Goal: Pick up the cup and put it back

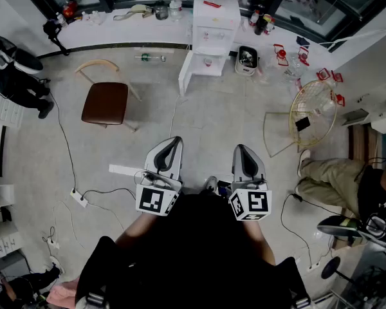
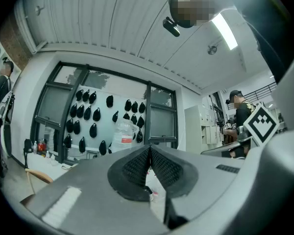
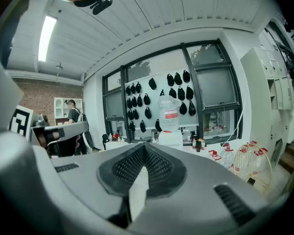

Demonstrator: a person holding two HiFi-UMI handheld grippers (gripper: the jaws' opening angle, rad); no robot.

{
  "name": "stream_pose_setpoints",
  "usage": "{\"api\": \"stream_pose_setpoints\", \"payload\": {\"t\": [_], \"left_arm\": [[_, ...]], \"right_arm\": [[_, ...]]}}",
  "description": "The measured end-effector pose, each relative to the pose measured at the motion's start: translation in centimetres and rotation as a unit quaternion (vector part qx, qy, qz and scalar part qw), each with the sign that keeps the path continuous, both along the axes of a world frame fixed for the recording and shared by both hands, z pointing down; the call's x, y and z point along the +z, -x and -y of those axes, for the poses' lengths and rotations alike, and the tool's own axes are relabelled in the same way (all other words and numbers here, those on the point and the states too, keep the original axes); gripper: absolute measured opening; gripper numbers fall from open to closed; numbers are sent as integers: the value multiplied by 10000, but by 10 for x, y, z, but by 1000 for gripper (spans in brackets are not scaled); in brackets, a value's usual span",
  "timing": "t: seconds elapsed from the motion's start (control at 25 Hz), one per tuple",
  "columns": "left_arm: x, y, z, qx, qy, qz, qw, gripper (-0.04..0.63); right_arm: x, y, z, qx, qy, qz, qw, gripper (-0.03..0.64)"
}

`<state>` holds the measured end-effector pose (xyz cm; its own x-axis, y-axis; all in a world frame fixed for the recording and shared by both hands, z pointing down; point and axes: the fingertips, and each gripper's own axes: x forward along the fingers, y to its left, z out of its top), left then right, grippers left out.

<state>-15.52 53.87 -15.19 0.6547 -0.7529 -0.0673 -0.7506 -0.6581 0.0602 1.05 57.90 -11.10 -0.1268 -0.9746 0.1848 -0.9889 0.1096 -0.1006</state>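
left gripper (image 1: 173, 141): fingers closed, empty | right gripper (image 1: 242, 149): fingers closed, empty | both over floor (image 1: 212, 114), pointing toward white drawer cabinet (image 1: 213, 24)

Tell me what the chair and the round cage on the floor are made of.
Chair: seat looks like brown leather or vinyl, smooth with a dull sheen; curved backrest looks like pale wood. Round cage: probably thin metal wire, gold-toned, with open gaps between its spokes.

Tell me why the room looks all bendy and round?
Left gripper view: the wide-angle lens bows the window frame and blackens the corners. Right gripper view: same bending, and the ceiling light glares white. Head view: less bent, evenly lit, sharp.
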Motion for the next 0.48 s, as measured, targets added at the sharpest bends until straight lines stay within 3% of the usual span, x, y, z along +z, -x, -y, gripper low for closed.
{"api": "stream_pose_setpoints", "payload": {"t": [0.48], "left_arm": [[1, 5, -1, 4, 44, -46, 10000, 6]], "right_arm": [[-11, 8, 0, 13, -137, 26, 9999, -6]]}}
